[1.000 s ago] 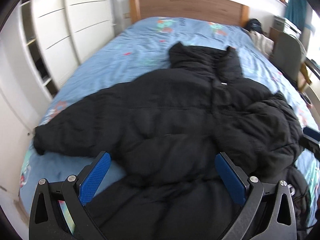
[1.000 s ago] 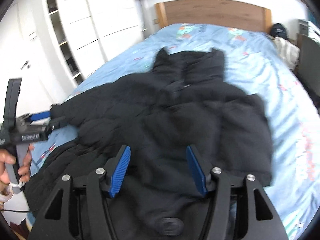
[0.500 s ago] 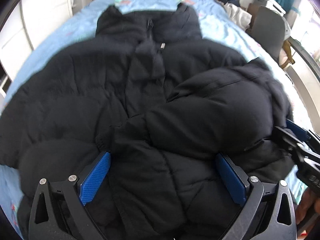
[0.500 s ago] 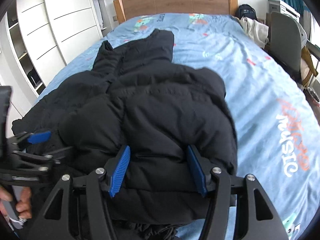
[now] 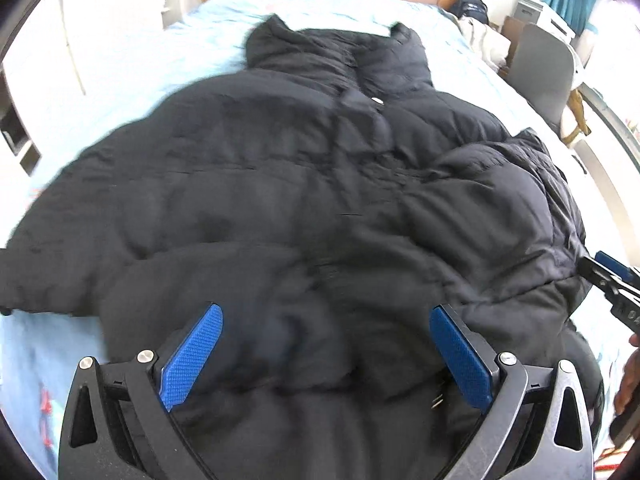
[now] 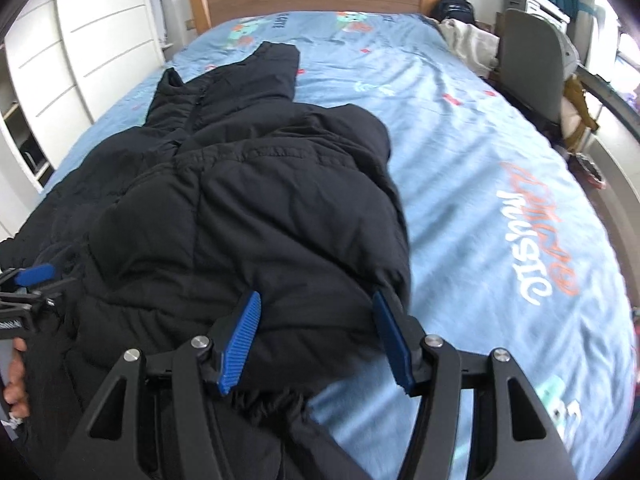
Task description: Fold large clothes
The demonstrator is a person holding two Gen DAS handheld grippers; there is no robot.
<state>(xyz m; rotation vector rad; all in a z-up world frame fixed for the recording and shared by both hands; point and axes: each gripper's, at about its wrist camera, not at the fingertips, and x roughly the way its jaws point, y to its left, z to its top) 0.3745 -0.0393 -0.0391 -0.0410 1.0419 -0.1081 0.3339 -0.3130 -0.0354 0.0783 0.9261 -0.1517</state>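
Left wrist view: black jacket (image 5: 280, 200) on bed (image 6: 500, 160), right sleeve folded across; both jaws open, empty. Next, likely, grasping the left sleeve (image 5: 60, 264).

On the blue bed sheet (image 6: 460, 128), right wrist view, you can read one printed word in white letters, "music" (image 6: 520, 240), running sideways along the sheet's right part. Next to it stands a second word in orange letters (image 6: 548, 220); its characters are too distorted to read. Near the headboard, a short dark print (image 6: 282, 20) stands on the sheet, illegible. In the left wrist view, the other gripper's body (image 5: 628, 308) at the right edge carries light characters resembling "04"; treat this reading as uncertain.
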